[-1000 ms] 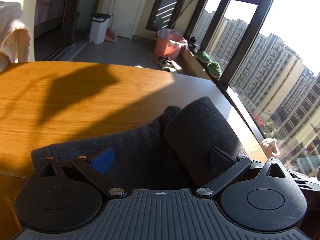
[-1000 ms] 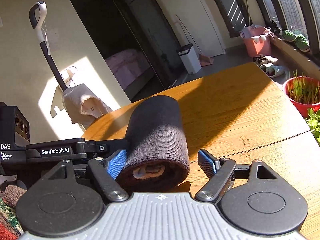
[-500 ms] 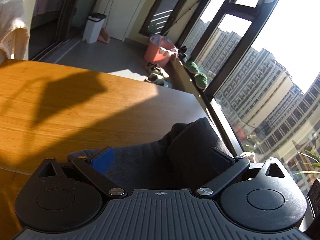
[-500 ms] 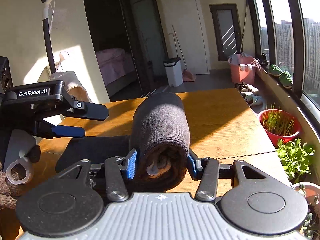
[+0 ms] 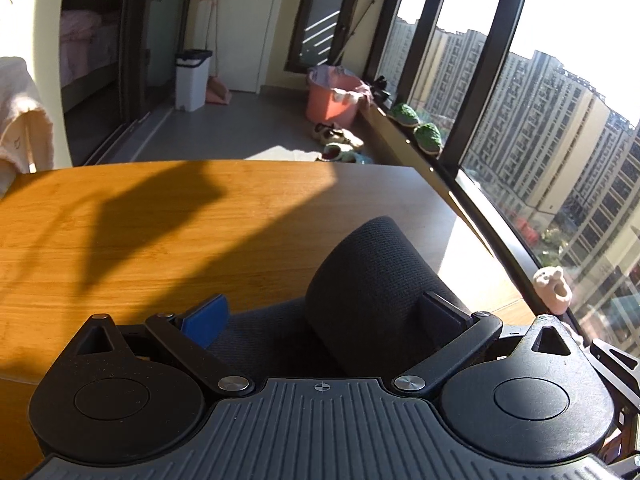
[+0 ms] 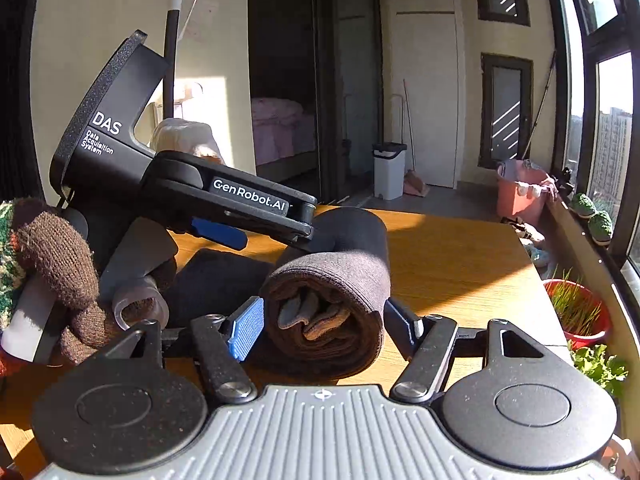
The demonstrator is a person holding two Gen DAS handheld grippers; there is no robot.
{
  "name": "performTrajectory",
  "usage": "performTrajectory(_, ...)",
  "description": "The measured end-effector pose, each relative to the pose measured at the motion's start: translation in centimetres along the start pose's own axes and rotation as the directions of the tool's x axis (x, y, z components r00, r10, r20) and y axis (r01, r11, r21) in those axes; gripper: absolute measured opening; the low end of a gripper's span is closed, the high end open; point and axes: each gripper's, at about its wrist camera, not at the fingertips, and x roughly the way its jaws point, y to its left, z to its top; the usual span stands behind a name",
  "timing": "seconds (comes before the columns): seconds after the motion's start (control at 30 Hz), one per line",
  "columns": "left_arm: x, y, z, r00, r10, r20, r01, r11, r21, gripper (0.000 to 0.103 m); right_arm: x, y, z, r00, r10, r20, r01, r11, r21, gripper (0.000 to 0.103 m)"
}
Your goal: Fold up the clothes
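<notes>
The right tool (image 6: 320, 326) has let go of the rolled cloth (image 6: 332, 292); the left tool (image 5: 324, 312) stays spread wide too, so rolling looks finished.

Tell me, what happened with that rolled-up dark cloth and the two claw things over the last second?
The right gripper closed on the end of the dark rolled garment half a second ago and has since opened, letting go; the roll now lies on the wooden table between its spread fingers. The left gripper stayed open around the roll's other end, shifting only slightly. The roll kept its shape.
</notes>
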Motion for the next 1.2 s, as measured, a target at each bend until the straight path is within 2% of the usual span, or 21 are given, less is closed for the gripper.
performTrajectory(0.13, 0.1, 1.4, -0.2, 1.0, 0.001, -0.005, -0.001, 1.0, -0.026, 0.103, 0.3, -2.4, 1.0, 0.998, 0.065, 0.009, -0.065, 0.987, 0.149, 0.067)
performTrajectory(0.3, -0.1, 1.5, -0.5, 1.0, 0.01, 0.005, -0.01, 1.0, -0.016, 0.103, 2.2, -4.5, 0.3, 0.996, 0.094, -0.01, -0.087, 0.955, 0.285, 0.067)
performTrajectory(0.43, -0.2, 1.4, -0.7, 1.0, 0.012, 0.008, -0.012, 1.0, -0.004, 0.103, 2.0, -4.7, -0.8, 0.997, 0.066, -0.037, -0.053, 0.959, 0.278, 0.067)
performTrajectory(0.67, -0.2, 1.3, -1.0, 1.0, 0.019, 0.016, -0.019, 1.0, 0.003, 0.103, -0.3, -6.2, -0.1, 0.998, 0.049, 0.046, -0.062, 0.935, 0.348, 0.067)
performTrajectory(0.77, -0.2, 1.4, -0.9, 1.0, 0.019, 0.017, -0.019, 1.0, -0.002, 0.103, 0.9, -6.0, 0.3, 0.999, 0.036, 0.027, -0.043, 0.943, 0.33, 0.067)
performTrajectory(0.83, -0.4, 1.6, -0.9, 1.0, 0.014, 0.015, -0.013, 1.0, -0.013, 0.103, 2.1, -5.6, -0.2, 0.999, 0.037, -0.024, -0.027, 0.948, 0.318, 0.068)
performTrajectory(0.9, -0.9, 1.8, -0.7, 1.0, 0.008, 0.016, -0.008, 0.999, -0.034, 0.103, 3.2, -5.3, -0.8, 0.997, 0.037, -0.068, -0.014, 0.952, 0.306, 0.074)
performTrajectory(1.0, -1.7, 1.9, -0.3, 1.0, -0.006, 0.03, 0.007, 0.999, -0.045, 0.103, 3.0, -4.8, -1.0, 0.997, 0.031, -0.074, -0.009, 0.958, 0.286, 0.075)
performTrajectory(1.07, -1.4, 1.5, -0.3, 0.999, 0.031, 0.026, -0.031, 0.999, -0.008, 0.103, 2.8, -4.6, -1.0, 0.997, 0.027, -0.073, -0.006, 0.961, 0.275, 0.075)
performTrajectory(1.13, -1.1, 1.2, -0.3, 0.998, 0.065, 0.023, -0.066, 0.998, 0.025, 0.103, 2.3, -4.6, -0.7, 0.998, 0.035, -0.052, -0.019, 0.958, 0.287, 0.075)
performTrajectory(1.2, -0.7, 1.8, -0.5, 0.999, 0.049, 0.011, -0.049, 0.999, -0.003, 0.103, 2.0, -4.9, -0.4, 0.996, 0.085, -0.024, -0.073, 0.944, 0.323, 0.075)
